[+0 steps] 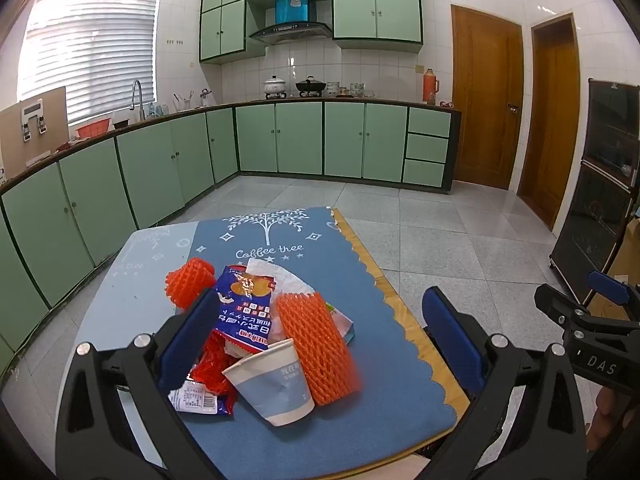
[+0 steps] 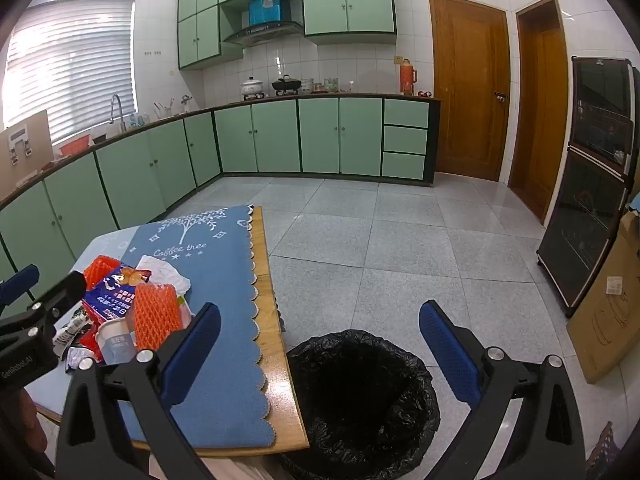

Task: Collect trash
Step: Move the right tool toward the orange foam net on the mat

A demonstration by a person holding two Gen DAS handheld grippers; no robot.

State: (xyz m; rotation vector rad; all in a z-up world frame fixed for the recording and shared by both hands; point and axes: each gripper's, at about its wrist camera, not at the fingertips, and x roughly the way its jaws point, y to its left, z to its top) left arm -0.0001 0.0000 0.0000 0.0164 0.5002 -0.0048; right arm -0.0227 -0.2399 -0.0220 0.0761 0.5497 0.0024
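Bin (image 2: 360,384) (black liner) beside table, contents unseen.

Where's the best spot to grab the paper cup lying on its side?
Probably the paper cup near its open rim, coming from above with the open left tool. It lies tipped on the trash pile, so its round sides face outward; squeeze gently, as thin paper crushes.

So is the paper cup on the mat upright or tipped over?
Tipped over. The paper cup lies on its side on the blue mat, its open mouth facing sideways, with an orange foam net leaning against it.
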